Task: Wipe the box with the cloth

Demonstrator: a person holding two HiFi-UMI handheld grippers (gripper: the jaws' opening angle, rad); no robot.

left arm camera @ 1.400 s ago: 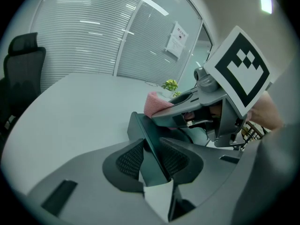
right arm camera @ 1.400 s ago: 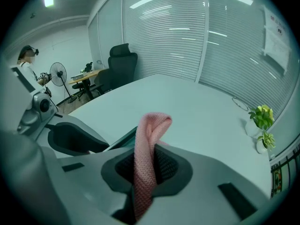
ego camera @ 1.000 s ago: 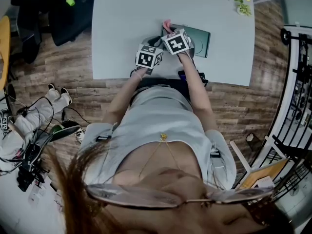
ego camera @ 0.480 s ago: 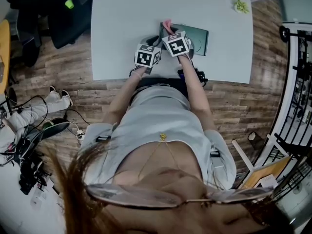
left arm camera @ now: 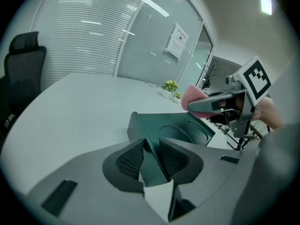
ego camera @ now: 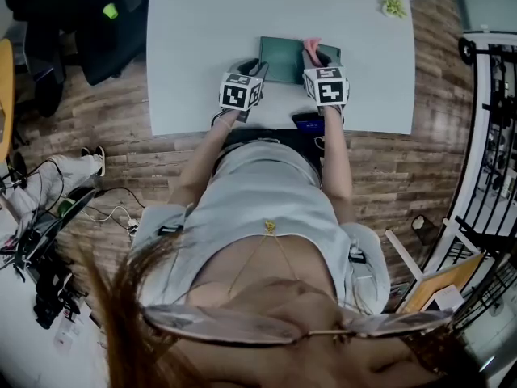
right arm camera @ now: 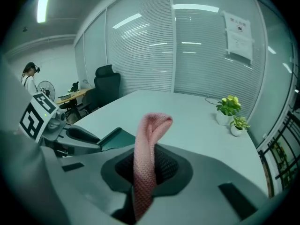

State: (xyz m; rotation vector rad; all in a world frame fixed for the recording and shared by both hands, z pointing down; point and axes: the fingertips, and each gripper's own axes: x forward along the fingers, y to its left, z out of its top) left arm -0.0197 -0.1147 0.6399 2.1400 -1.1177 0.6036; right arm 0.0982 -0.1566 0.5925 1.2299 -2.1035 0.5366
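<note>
Right gripper (right arm camera: 147, 170), clamped on the cloth (right arm camera: 152, 125), now sits at the right end of the box (ego camera: 283, 55); left gripper (left arm camera: 151, 158) pins its wall; wipe lightly.

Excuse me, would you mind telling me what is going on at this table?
A person at a white table is working with two handheld grippers. The left gripper is clamped on the wall of a dark green box, steadying it. The right gripper pinches a pink cloth by the box's right end; whether the two touch is unclear.

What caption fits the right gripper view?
Right gripper clamping a pink cloth, green box to its left on the white table.
</note>
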